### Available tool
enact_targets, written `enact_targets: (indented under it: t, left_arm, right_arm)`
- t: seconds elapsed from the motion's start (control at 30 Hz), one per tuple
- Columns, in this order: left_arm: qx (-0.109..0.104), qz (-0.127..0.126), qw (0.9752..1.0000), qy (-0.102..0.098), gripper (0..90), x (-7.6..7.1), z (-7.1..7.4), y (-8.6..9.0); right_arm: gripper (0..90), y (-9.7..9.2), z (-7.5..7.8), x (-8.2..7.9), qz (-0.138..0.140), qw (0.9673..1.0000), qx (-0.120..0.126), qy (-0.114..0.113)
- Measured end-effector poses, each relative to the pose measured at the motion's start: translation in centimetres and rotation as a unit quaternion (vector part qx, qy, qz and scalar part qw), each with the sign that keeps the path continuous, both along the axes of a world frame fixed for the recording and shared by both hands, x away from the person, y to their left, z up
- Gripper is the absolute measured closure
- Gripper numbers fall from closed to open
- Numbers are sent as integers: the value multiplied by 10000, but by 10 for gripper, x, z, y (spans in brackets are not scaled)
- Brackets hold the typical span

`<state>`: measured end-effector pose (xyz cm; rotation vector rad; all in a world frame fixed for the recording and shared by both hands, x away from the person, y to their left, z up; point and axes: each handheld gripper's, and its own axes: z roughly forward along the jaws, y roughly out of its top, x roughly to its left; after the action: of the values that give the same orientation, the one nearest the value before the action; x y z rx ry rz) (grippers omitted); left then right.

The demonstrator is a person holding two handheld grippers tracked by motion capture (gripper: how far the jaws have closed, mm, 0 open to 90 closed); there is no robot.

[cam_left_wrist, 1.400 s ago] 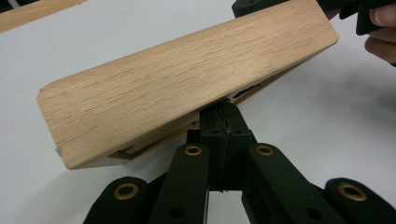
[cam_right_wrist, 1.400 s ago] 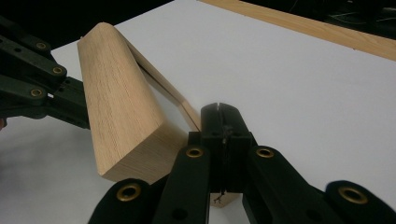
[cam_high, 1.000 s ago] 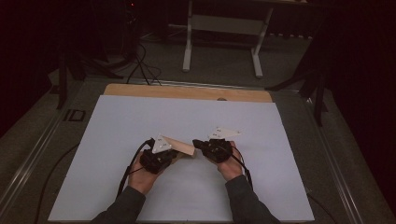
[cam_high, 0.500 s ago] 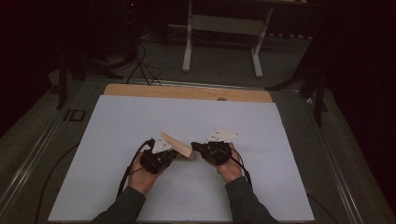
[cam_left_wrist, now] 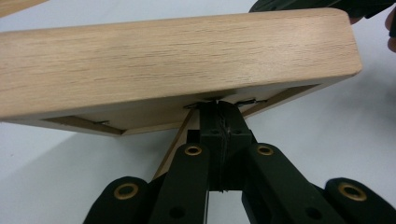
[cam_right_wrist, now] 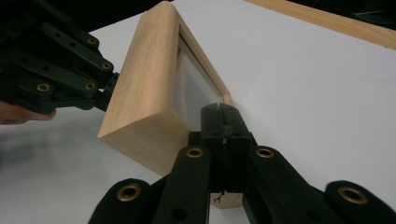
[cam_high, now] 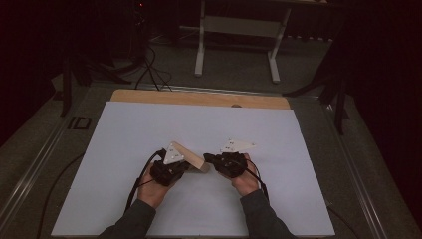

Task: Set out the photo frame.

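A light wooden picture frame (cam_high: 191,158) is held just above the white sheet (cam_high: 149,124), tilted, between both hands. My left gripper (cam_high: 181,167) is shut on the frame's back; in the left gripper view its jaws meet at the recessed rear panel (cam_left_wrist: 140,122) under the frame's broad edge (cam_left_wrist: 177,65). A thin wooden strip (cam_left_wrist: 175,149) runs down from there. My right gripper (cam_high: 209,159) is shut on the frame's near edge (cam_right_wrist: 144,93), beside the glass front (cam_right_wrist: 196,88). The left gripper (cam_right_wrist: 109,91) shows there at the frame's far side.
The white sheet covers most of the table, with a strip of wooden tabletop (cam_high: 199,98) along the far edge. Beyond it stand a white-legged stand (cam_high: 239,25) and cables (cam_high: 149,69) on a dark floor. A metal rail (cam_high: 30,169) runs along the left.
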<state>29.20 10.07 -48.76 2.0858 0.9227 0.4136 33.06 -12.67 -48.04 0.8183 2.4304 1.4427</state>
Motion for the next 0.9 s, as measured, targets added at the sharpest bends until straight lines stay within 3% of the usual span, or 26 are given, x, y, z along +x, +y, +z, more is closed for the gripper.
enact_targets:
  t: [0.57,0.9]
  left_arm:
    - [54,61,10000,48,895,3,-4,0]
    - [-81,204,9997,91,895,8,-6,7]
  right_arm:
    - [898,2,0,-7,197,9997,-132,29]
    - [897,12,-3,-13,435,9987,-269,47]
